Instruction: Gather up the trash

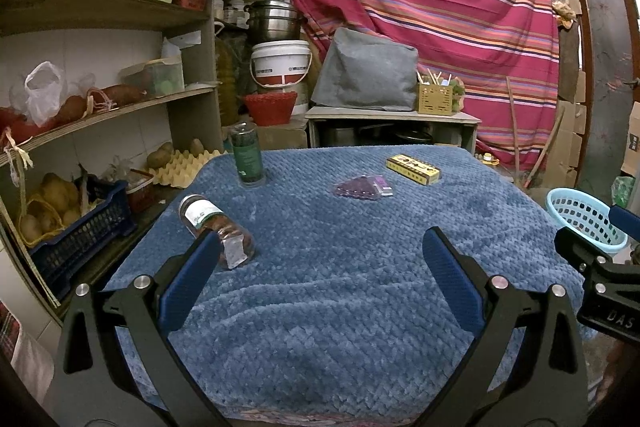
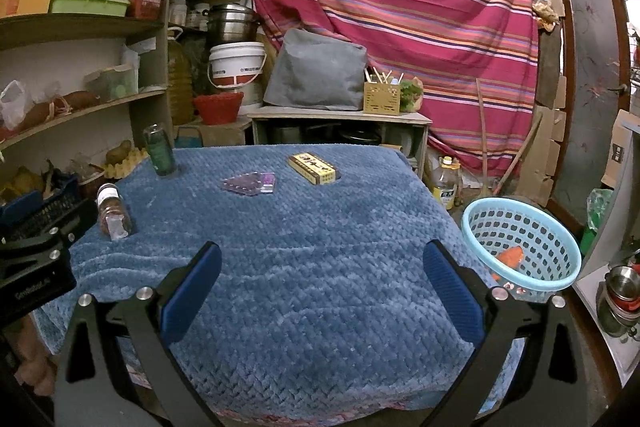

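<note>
On the blue-covered worktop (image 2: 320, 247): a toppled spice jar (image 2: 114, 213) at left, an upright green can (image 2: 160, 151), a purple wrapper (image 2: 250, 183), a yellow box (image 2: 313, 167). A light-blue basket (image 2: 520, 243) at right holds something orange (image 2: 510, 257).

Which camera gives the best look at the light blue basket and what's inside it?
The right wrist view: the light blue basket shows whole beside the table, with something orange inside. In the left wrist view the basket sits at the right edge, partly behind the other gripper, and its contents cannot be made out.
</note>
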Tool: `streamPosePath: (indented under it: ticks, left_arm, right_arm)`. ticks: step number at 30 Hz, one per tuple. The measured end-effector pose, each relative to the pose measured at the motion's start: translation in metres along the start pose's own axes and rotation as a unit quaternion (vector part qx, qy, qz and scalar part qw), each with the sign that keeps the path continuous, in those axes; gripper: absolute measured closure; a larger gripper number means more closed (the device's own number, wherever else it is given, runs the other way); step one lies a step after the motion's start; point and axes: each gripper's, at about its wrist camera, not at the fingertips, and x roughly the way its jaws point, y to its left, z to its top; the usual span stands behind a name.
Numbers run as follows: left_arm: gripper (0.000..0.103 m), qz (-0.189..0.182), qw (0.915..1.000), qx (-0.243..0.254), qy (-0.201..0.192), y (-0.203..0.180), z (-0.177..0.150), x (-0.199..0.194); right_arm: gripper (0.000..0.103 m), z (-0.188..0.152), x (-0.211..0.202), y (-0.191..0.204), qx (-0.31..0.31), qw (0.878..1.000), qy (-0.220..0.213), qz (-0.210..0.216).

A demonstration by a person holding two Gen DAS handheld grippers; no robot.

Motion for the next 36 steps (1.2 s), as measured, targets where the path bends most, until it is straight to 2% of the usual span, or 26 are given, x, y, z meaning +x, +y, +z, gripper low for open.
streamPosePath:
  ticks: [36]
  left_arm:
    - [0.005,0.009,0.9999,-0.005,-0.01,0.0051,-0.0012,-0.0021]
  right_arm:
    - [0.005,-0.0027,0.0031,0.0058,-0.007,1.0,-0.006,0.006]
